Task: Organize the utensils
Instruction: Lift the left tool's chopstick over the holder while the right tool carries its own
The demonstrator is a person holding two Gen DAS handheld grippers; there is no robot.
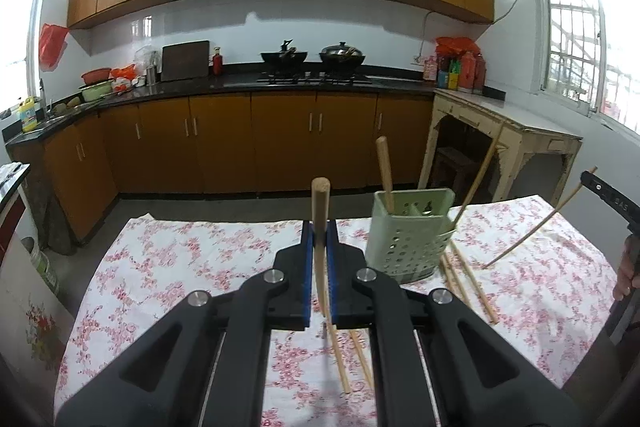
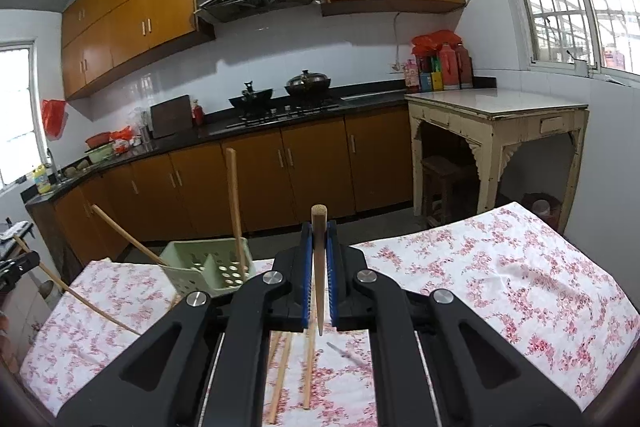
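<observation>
Left to right: my left gripper [image 1: 320,227] clamps one chopstick [image 1: 320,211] upright; the green holder [image 1: 408,239] stands just right of it, two sticks inside, loose ones [image 1: 468,279] on the cloth [image 1: 180,259]. My right gripper [image 2: 319,231] pinches another chopstick [image 2: 319,251]. I should lift each tip clear of the rim, then lower it vertically into one compartment.

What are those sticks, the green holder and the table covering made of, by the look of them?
Chopsticks: likely bamboo or wood, with a pale tan matte surface and a plain cut end. Holder: seemingly moulded plastic, pale green, smooth, with punched round holes. Tablecloth: looks like thin printed fabric with a pink floral pattern and soft creases. The left hand-held gripper and right hand-held gripper each clamp one chopstick.
</observation>
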